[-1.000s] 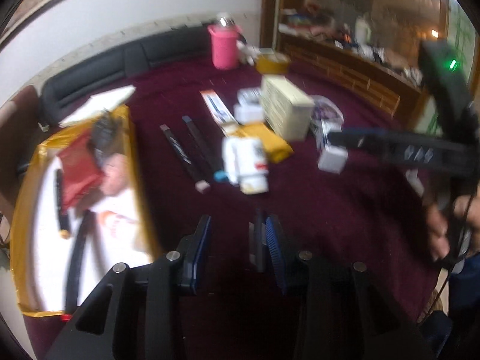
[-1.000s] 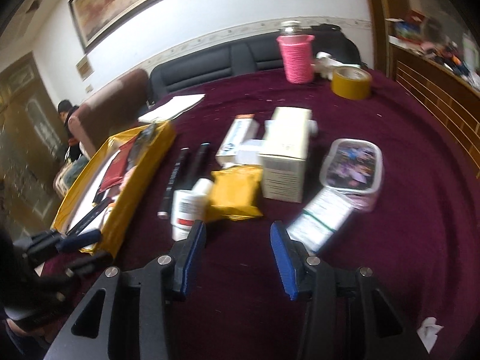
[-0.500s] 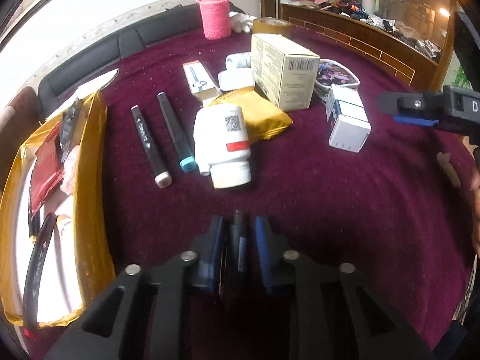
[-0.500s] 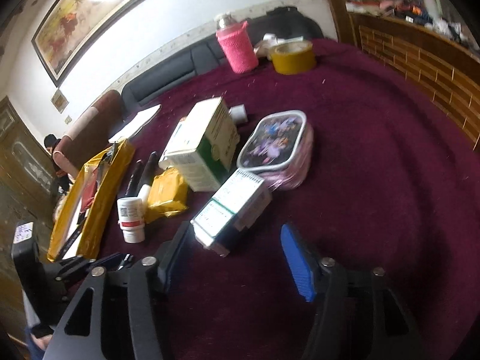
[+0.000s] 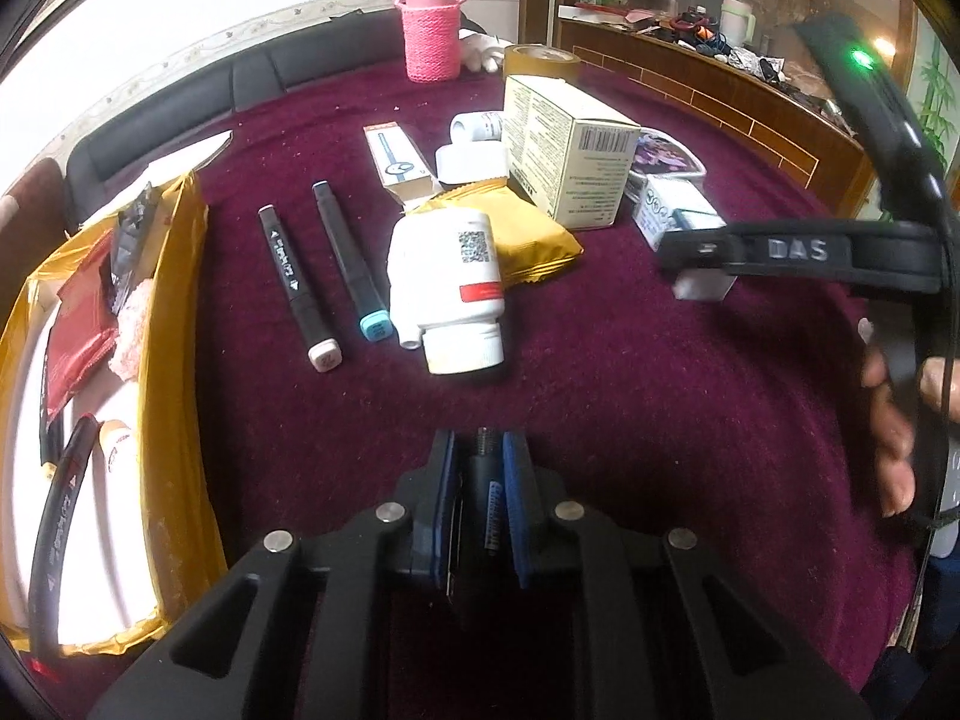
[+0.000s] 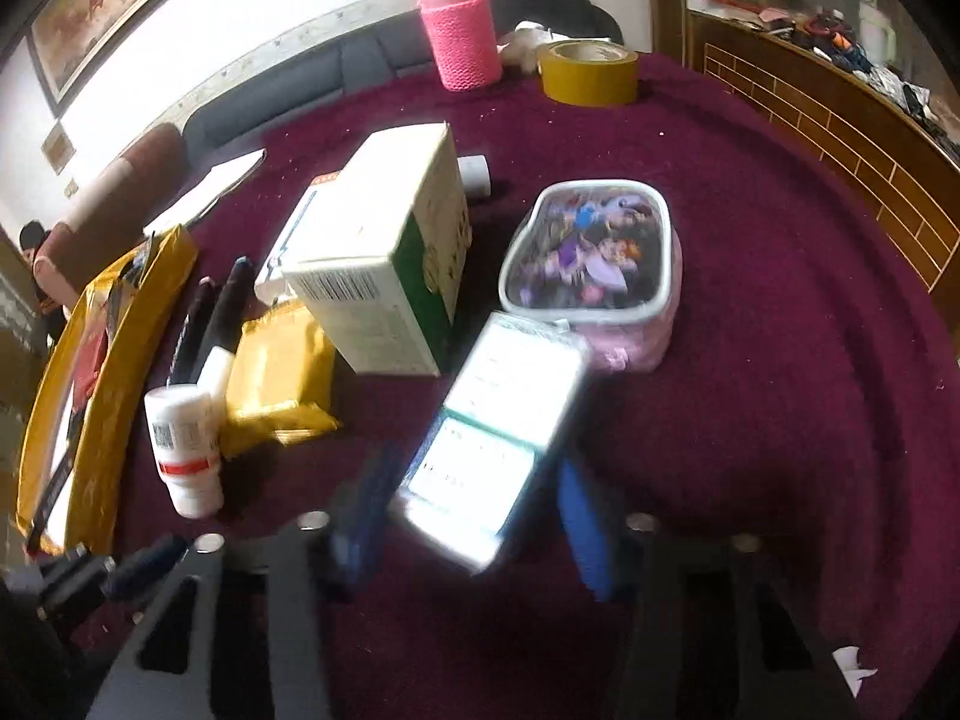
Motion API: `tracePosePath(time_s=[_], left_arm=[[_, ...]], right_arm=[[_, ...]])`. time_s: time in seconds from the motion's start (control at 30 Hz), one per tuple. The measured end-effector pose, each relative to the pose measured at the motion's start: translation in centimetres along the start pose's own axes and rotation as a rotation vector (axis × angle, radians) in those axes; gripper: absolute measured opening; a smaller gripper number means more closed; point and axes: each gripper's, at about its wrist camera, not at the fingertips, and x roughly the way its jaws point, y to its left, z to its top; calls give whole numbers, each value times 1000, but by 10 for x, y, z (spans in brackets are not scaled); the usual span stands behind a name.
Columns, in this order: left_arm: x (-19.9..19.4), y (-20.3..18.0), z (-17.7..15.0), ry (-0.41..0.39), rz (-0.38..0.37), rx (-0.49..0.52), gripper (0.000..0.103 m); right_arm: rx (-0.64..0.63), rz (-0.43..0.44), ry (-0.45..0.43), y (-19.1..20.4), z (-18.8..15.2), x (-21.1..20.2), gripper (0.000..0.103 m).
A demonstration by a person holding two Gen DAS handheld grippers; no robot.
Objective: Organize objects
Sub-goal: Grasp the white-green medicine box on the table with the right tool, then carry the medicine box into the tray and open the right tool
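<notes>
Most of the sorting is left, I judge: the maroon tabletop [image 5: 630, 396] holds a beige carton [image 5: 564, 150], white pill bottle [image 5: 450, 288] and two markers [image 5: 294, 285], while the yellow tray [image 5: 174, 324] is part filled. The right hand-held gripper [image 6: 474, 516] is closing around a white-green box [image 6: 498, 426]; the left hand-held gripper [image 5: 480, 498] clamps a dark pen [image 5: 483, 480]

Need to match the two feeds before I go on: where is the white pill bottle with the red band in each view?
Left wrist view: white pill bottle lies centre frame, beside the teal-capped marker.
Right wrist view: same bottle sits lower left, by the yellow packet.
Shared landmark: the pink knitted bottle at the table's far edge.
</notes>
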Motion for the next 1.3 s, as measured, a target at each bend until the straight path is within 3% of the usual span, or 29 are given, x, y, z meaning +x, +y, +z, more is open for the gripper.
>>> tracePosePath(time_s=[0.07,0.23,0.43,0.87,1.3], left_arm=[[-2,1,-1,1,-6,-7,15],[-5,7,-2,-6,-47,-54,15],[-19,9,0,-34,-51,-73,15],[-52,37,-3,-104,-66,-149,15],[-106,103,-14,-235,-100,-313,15]], right_arm=[[5,1,-20,-11,-3,-10,37],[10,22,-66,-31,-9,-33,37],[-15,124,-109,-21,-17,-52,37],[-127,257,-115,43,-24,-69,38],[-304,374,-93,138,-27,-74,38]])
